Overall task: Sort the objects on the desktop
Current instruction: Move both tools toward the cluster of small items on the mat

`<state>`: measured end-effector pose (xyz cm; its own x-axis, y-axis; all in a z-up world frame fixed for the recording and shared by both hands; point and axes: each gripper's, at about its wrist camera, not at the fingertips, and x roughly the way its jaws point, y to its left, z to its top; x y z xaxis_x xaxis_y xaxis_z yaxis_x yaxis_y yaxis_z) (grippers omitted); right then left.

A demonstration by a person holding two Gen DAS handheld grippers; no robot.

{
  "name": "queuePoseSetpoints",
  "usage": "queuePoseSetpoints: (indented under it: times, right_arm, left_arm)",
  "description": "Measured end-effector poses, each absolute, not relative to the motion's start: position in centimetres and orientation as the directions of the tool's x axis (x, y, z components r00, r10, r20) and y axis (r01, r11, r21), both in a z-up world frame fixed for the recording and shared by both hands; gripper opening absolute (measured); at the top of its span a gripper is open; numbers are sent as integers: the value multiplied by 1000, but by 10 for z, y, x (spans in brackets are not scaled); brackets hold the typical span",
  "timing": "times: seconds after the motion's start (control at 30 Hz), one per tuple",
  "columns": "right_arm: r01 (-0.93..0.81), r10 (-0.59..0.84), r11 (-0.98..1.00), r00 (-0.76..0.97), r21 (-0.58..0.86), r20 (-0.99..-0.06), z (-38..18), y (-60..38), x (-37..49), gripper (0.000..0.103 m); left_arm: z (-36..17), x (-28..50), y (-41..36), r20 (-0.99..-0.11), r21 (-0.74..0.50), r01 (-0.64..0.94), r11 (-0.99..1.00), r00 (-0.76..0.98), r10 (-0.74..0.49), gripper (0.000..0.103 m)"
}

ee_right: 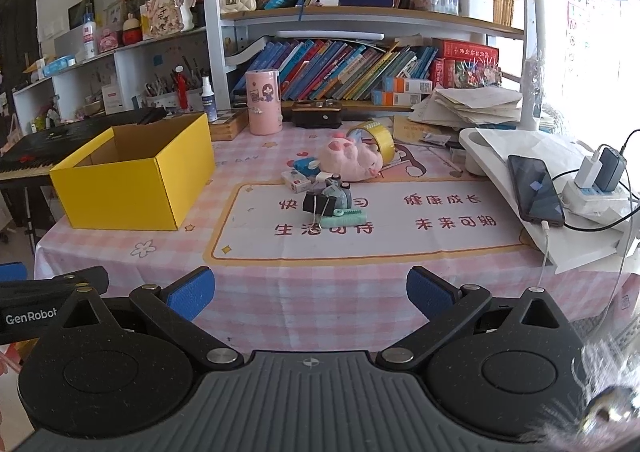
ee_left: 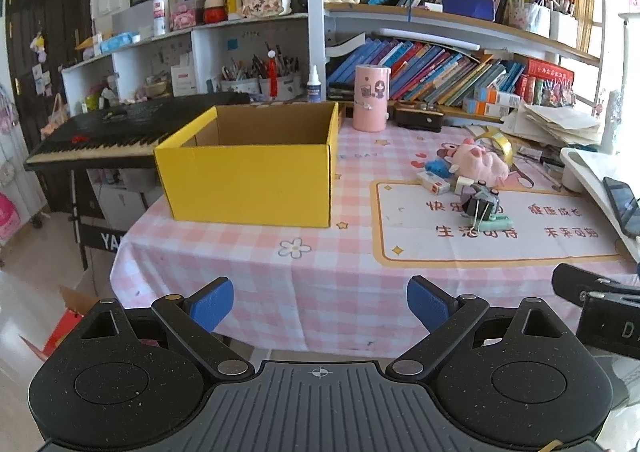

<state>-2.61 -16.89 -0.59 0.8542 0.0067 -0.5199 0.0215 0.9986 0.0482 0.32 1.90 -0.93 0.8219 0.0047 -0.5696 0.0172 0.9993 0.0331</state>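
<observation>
Small clutter pile sits mid-bench, right of the open yellow cardboard box [ee_right: 132,188]: pink plush pig [ee_right: 354,158], roll of yellow tape [ee_right: 376,138] just behind it, small white carton [ee_right: 296,181], blue soft toy [ee_right: 306,165], black binder clip [ee_right: 318,204] touching a mint-green comb-like piece [ee_right: 346,218]. Nothing moved yet by the look of it; sorting is at the start. Left gripper [ee_left: 320,302] and right gripper [ee_right: 310,292] both hover off the bench's near edge, jaws fully apart, nothing between them. Next: reach forward to the pile, likely the binder clip first, closest to the box. Box interior, as far as visible, holds nothing; its floor is hidden.
</observation>
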Motion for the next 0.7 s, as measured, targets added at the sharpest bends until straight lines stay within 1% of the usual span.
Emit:
queuePoseSetpoints:
  times: [0.27, 0.43, 0.6, 0.7]
  right_arm:
    - [34, -4, 998, 863, 50, -504, -3, -169, -26, 103]
    - [41, -2, 997, 865, 66, -502, -2, -170, -24, 103]
    - [36, 11, 996, 865, 84, -501, -4, -169, -23, 103]
    - [36, 14, 995, 866, 91, -501, -4, -169, -22, 103]
  left_arm:
    - [-8, 6, 19, -564, 69, 39, 997, 826, 6, 96]
    - [-10, 9, 25, -569, 35, 50, 998, 822, -21, 95]
    - [-11, 9, 31, -576, -6, 86, 996, 814, -74, 95]
    - [-9, 7, 35, -556, -18, 86, 996, 827, -82, 95]
